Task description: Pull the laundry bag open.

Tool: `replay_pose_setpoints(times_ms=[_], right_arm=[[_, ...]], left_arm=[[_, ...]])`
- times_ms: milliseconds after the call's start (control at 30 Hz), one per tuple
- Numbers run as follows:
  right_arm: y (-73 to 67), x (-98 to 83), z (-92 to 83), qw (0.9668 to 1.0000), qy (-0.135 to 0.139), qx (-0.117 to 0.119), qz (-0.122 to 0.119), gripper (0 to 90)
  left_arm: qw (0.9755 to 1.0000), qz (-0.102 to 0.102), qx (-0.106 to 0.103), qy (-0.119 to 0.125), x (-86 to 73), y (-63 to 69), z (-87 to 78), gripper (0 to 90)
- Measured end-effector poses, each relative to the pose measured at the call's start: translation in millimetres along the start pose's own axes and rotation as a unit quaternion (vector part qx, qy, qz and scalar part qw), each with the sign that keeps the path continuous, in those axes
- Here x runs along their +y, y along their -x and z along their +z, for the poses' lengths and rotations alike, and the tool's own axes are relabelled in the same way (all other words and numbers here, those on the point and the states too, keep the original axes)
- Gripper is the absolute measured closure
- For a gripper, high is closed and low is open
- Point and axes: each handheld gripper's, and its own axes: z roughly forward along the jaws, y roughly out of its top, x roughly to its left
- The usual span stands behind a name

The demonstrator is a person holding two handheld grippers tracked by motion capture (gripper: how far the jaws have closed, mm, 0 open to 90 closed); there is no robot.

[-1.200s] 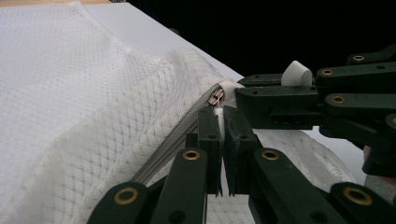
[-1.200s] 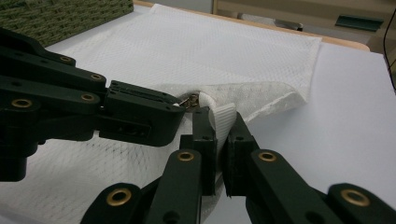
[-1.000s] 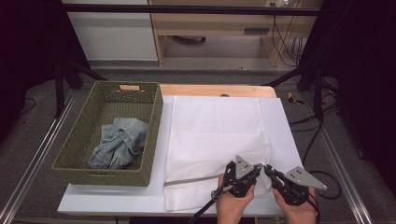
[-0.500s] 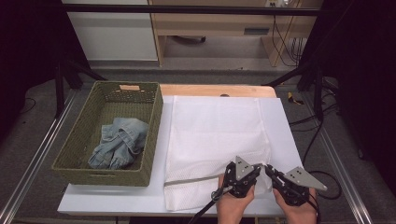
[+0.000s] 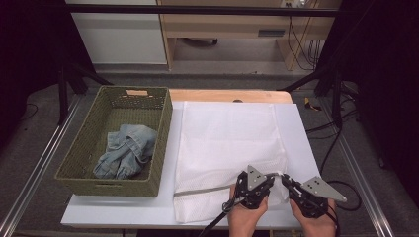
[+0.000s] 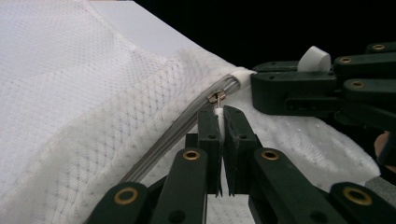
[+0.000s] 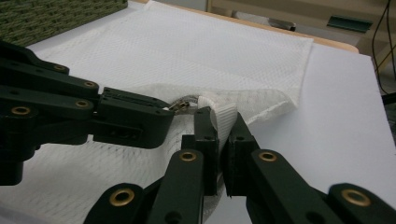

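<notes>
A white mesh laundry bag (image 5: 227, 143) lies flat on the white board, its grey zipper (image 5: 202, 191) running along the near edge. My left gripper (image 6: 220, 112) is shut on the small white tab under the metal zipper pull (image 6: 216, 97), at the zipper's right end. My right gripper (image 7: 223, 119) is shut on the white fabric tab (image 7: 224, 116) at the bag's corner, just beside the pull. In the high view the left gripper (image 5: 271, 178) and right gripper (image 5: 285, 179) meet tip to tip at the bag's near right corner, which is lifted slightly off the board.
A green woven basket (image 5: 163, 148) stands left of the bag and holds crumpled blue jeans (image 5: 126, 150). The white board (image 5: 301, 143) shows bare at the bag's right. A wooden table edge (image 5: 222, 95) runs behind. Cables trail on the floor at the right.
</notes>
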Motion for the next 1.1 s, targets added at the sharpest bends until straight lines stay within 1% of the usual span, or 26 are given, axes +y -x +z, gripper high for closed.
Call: replay_pose_setpoints(times_ms=[167,267,500,733,800,900,1000,1100], right_arm=[[1.8,-0.7,-0.2,1.0,-0.001,-0.001,0.007,86.4],[1.3,-0.6,-0.1,1.0,-0.002,0.0,0.005,86.4],[2.5,-1.4,-0.1,0.9999,-0.004,0.002,0.011,86.2],[2.6,-1.2,-0.6,0.9999,-0.004,0.004,0.012,86.2],[2.7,-1.0,-1.0,0.9999,-0.003,0.003,0.012,86.3],[2.2,-0.8,-1.3,0.9999,-0.004,0.002,0.012,86.3],[1.7,-0.5,-1.5,1.0,-0.004,-0.002,0.008,86.3],[3.5,-0.8,-2.3,0.9999,-0.002,-0.004,0.011,86.4]], left_arm=[[1.0,-0.001,0.003,-0.002,-3.2,-2.9,-0.2,86.6],[1.0,-0.003,0.003,-0.002,-3.9,-3.0,-0.4,86.6],[1.0,-0.005,0.002,-0.004,-4.6,-1.8,0.2,86.6],[0.9999,0.004,0.009,-0.003,-4.4,-0.7,-0.6,86.6],[0.9999,0.003,0.009,-0.002,-4.5,-0.2,-1.1,86.5],[0.9999,0.008,0.012,-0.001,-4.9,0.5,-2.3,86.6],[0.9999,0.006,0.015,-0.002,-5.6,-0.4,-3.2,86.6],[0.9999,0.001,0.017,-0.004,-7.2,-3.0,-4.3,86.6]])
